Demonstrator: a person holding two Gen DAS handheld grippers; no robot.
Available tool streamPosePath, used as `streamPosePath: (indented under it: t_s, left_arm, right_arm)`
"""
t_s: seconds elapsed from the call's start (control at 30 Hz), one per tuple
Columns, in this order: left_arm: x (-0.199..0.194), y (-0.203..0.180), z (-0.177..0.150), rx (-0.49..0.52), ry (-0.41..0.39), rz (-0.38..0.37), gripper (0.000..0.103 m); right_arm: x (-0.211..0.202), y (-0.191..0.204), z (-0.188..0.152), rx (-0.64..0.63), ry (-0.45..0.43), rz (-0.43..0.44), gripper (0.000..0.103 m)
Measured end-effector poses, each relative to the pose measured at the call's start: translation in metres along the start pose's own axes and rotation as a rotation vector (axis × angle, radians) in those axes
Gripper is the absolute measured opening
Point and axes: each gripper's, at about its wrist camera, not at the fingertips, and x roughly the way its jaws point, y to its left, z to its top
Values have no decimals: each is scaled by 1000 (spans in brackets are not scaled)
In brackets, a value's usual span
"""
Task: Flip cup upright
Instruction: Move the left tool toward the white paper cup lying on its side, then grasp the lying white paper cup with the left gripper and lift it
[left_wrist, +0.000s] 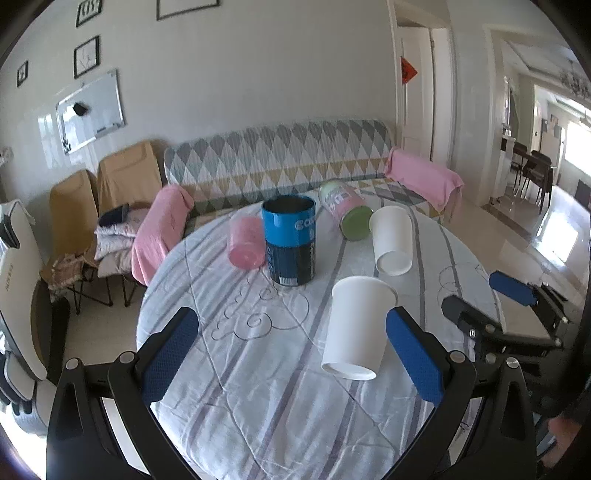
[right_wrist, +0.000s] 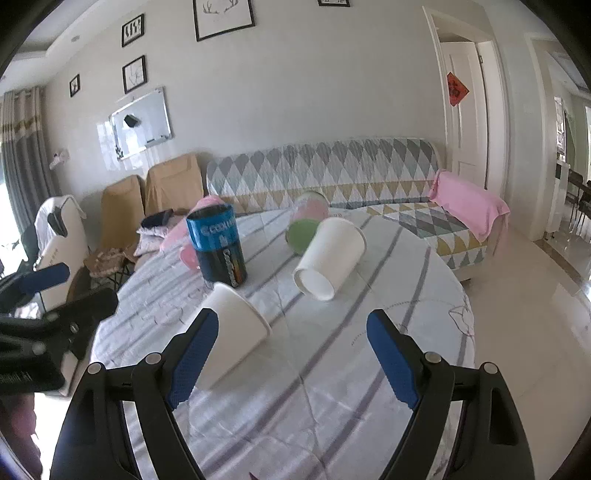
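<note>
Two white paper cups stand on the round table (left_wrist: 258, 406). The near cup (left_wrist: 354, 328) (right_wrist: 231, 332) sits on its narrow base, mouth up. The far cup (left_wrist: 391, 240) (right_wrist: 330, 254) looks the same, leaning in the fisheye view. My left gripper (left_wrist: 291, 354) is open and empty; the near cup stands just inside its right finger (left_wrist: 413, 358). My right gripper (right_wrist: 288, 362) is open and empty; the near cup is by its left finger (right_wrist: 192, 362). The right gripper also shows in the left wrist view (left_wrist: 487, 299).
A blue and black can (left_wrist: 291, 240) (right_wrist: 218, 247) stands upright mid-table. A pink cup (left_wrist: 245, 242) lies beside it. A pink and green canister (left_wrist: 345, 214) (right_wrist: 306, 221) lies behind. A sofa (left_wrist: 280, 162) and folding chairs (left_wrist: 125, 177) stand beyond the table.
</note>
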Motion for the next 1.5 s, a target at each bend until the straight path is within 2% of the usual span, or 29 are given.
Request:
streamPosePath:
  t_s: [0.23,0.37,0.5,0.77,1.03,1.3,1.5]
  left_arm:
    - [4,-24,4,34,25,-34,103]
    - [5,-33,8,43,11,-19,103]
    - [3,-44,8,47,-20,19,103]
    - [12,-56,8,52,8,26,103]
    - [43,-65,9,44,123,17,103]
    - [82,-71,6,29,232,44,103]
    - [107,-75,2,16,311,30,102]
  right_arm:
    - [-1,-10,-18,-26,26,-36,84]
    - [-4,-20,-18,-30,-1,-64,84]
    - [-6,-28,-13,-32,-39,-52,84]
    - [1,-36,-11,-76,-46,-38,84]
    - [9,-46,-13,-119,-48,-75,84]
    - [24,-67,-10,-105,-45,-91,84]
    - [35,-78,-10,-101,-47,-101,84]
